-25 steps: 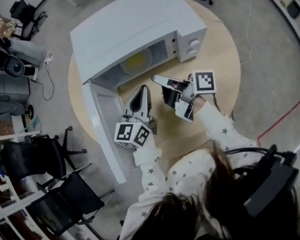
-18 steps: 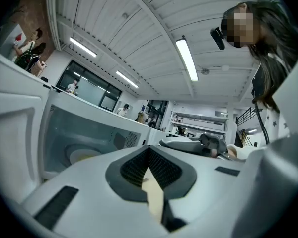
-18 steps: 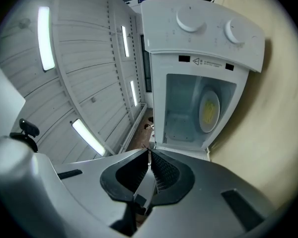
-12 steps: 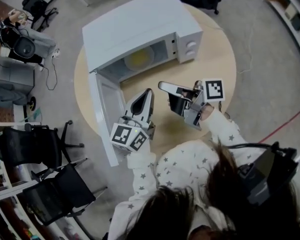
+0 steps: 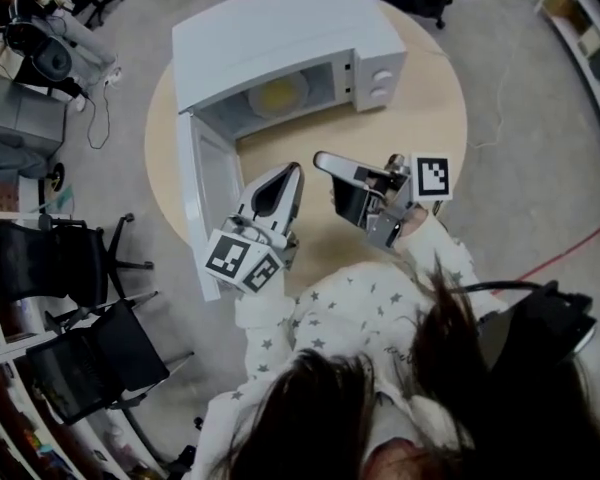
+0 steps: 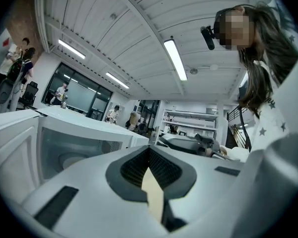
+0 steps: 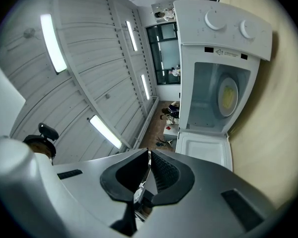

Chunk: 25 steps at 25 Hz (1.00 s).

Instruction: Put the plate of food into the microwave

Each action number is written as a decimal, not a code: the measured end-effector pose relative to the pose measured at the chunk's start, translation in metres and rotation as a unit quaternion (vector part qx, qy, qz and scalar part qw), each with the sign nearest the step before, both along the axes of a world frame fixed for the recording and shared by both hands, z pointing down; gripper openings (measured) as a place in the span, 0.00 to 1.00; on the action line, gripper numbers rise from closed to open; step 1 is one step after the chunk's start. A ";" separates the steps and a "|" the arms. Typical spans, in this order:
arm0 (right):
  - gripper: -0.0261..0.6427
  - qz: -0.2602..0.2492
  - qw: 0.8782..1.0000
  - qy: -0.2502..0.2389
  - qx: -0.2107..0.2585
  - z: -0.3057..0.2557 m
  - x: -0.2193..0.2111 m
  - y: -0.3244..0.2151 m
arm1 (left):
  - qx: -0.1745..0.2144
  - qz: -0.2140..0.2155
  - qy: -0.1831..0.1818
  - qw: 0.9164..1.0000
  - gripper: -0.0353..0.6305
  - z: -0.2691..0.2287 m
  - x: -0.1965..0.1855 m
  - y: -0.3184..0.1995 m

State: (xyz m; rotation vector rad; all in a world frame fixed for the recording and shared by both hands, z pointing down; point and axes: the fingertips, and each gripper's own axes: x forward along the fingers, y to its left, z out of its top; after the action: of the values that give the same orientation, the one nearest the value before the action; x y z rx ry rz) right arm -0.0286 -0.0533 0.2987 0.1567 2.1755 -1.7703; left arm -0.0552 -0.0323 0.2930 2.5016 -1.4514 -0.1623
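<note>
The right gripper [image 7: 149, 156] faces the microwave [image 7: 223, 38] with its jaws together and nothing between them. The microwave's door [image 7: 204, 151] stands open. Inside the microwave sits a plate [image 7: 225, 83] with yellow food [image 7: 229, 98].

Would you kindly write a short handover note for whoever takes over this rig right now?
Left gripper: jaws shut, empty, over the table in front of the microwave.
Right gripper: jaws shut, empty, beside the left one.
Plate of food: inside the microwave.
Done: the plate is in.
Left: the door stands wide open; closing it is probably the only step remaining.
</note>
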 end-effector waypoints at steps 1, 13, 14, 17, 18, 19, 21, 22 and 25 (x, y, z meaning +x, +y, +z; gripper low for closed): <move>0.07 0.000 1.000 -0.005 -0.003 -0.001 0.000 0.001 | 0.000 0.001 -0.001 1.000 0.05 0.000 -0.002 0.000; 0.07 -0.008 0.999 -0.040 -0.018 -0.011 0.000 0.006 | 0.021 0.010 -0.002 1.000 0.05 -0.017 -0.001 0.012; 0.07 -0.008 0.999 -0.041 -0.020 -0.010 0.000 0.006 | 0.023 0.011 -0.003 1.000 0.04 -0.017 0.001 0.012; 0.07 -0.013 0.999 -0.045 -0.027 -0.010 -0.002 0.007 | 0.025 0.010 -0.005 1.000 0.05 -0.019 0.004 0.011; 0.05 -0.015 0.999 -0.043 -0.027 -0.010 -0.002 0.008 | 0.025 0.008 -0.006 1.000 0.04 -0.019 0.004 0.011; 0.05 -0.016 0.999 -0.040 -0.027 -0.010 -0.002 0.008 | 0.024 0.007 -0.007 1.000 0.04 -0.020 0.004 0.011; 0.05 -0.016 0.999 -0.037 -0.030 -0.008 -0.001 0.007 | 0.020 0.004 -0.010 1.000 0.04 -0.019 0.004 0.010; 0.05 -0.016 0.999 -0.037 -0.030 -0.008 -0.001 0.007 | 0.019 0.004 -0.011 1.000 0.05 -0.018 0.004 0.010; 0.05 -0.017 0.999 -0.036 -0.030 -0.007 -0.001 0.005 | 0.017 0.002 -0.012 1.000 0.05 -0.017 0.004 0.009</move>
State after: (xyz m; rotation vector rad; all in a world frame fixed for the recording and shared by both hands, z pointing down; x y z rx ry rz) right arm -0.0301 -0.0479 0.2919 0.2396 2.0790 -1.8174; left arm -0.0508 -0.0229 0.2760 2.5417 -1.4658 -0.1577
